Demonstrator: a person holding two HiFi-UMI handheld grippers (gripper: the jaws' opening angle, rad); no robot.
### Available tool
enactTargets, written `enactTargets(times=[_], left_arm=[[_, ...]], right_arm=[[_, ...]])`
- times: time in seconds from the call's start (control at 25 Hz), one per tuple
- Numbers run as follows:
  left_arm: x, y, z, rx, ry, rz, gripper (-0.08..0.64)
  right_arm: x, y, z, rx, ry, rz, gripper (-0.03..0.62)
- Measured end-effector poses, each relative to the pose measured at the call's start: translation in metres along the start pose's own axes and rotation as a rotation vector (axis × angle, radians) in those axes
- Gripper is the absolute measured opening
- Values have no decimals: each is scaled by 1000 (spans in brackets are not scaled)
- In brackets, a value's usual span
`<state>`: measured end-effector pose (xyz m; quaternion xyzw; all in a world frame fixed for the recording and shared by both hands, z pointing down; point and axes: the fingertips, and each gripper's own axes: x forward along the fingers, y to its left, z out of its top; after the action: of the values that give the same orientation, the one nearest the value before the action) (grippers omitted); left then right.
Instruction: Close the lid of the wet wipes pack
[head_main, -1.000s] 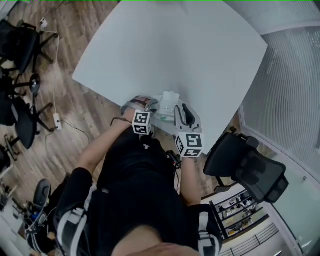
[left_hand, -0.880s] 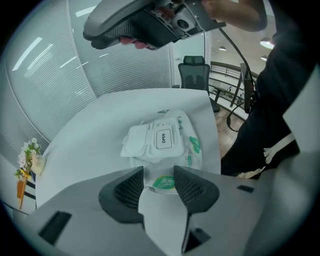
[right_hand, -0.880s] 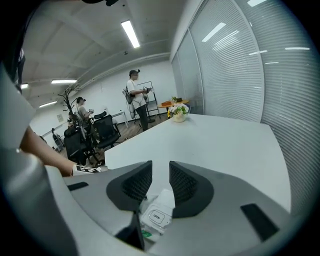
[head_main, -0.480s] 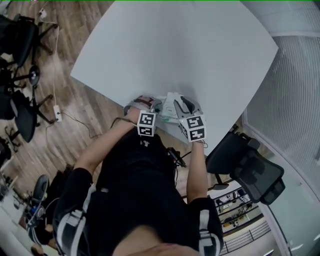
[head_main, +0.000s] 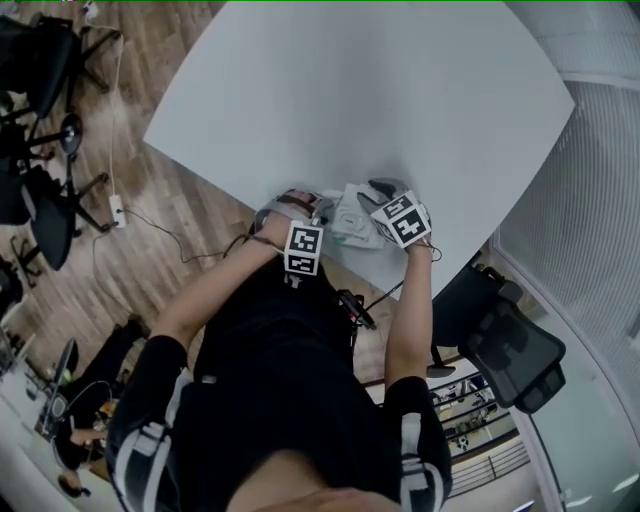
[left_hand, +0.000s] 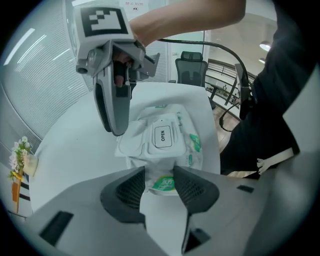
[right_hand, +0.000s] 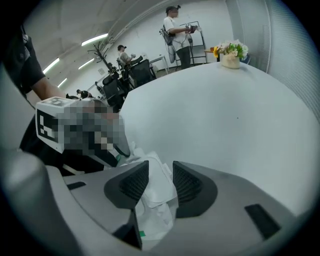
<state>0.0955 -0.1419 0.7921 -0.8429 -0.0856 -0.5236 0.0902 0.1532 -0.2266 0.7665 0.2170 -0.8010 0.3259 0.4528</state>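
The wet wipes pack (head_main: 350, 222) lies near the table's front edge, just in front of the person. In the left gripper view its white lid (left_hand: 163, 136), printed OPEN, lies flat on the pack (left_hand: 192, 145). My left gripper (left_hand: 159, 176) is shut on the pack's near end, and I see it too in the head view (head_main: 300, 212). My right gripper (head_main: 385, 200) points steeply down at the lid's edge, its finger (left_hand: 114, 107) touching the lid's left side. In the right gripper view its jaws (right_hand: 161, 176) are opening, with the lid (right_hand: 159, 194) just below the gap, not pinched.
The white table (head_main: 380, 90) stretches away beyond the pack. A small flower pot (right_hand: 231, 54) stands at its far side. A black office chair (head_main: 500, 340) sits at the right, more chairs (head_main: 40, 230) at the left. People (right_hand: 175, 27) stand in the background.
My right gripper has swung from beside the person's body onto the far side of the pack, sinking and rolling. The left gripper has kept its hold.
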Motion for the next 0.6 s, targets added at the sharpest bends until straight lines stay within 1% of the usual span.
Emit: enactTargets(times=[0.12,0.24,0.32,0.48,0.6], left_arm=[[-1,0,-2,-7,-4,1,184],[-1,1,-3,-8,-5,-3,184],[-3,1,-4,-8,-7,0,184],[-2,0,-2,-11,-7,11,184],[0,-2,1,-12,0,15,184]], right_arm=[[15,0,-8,-39,77,38,174],[24,3,-12,-36,102,88,173],[24,4,-11,-36,105,104,173],[15,6,-10,-60,100,92,163],[1,9,-8,-74,75,77,147]])
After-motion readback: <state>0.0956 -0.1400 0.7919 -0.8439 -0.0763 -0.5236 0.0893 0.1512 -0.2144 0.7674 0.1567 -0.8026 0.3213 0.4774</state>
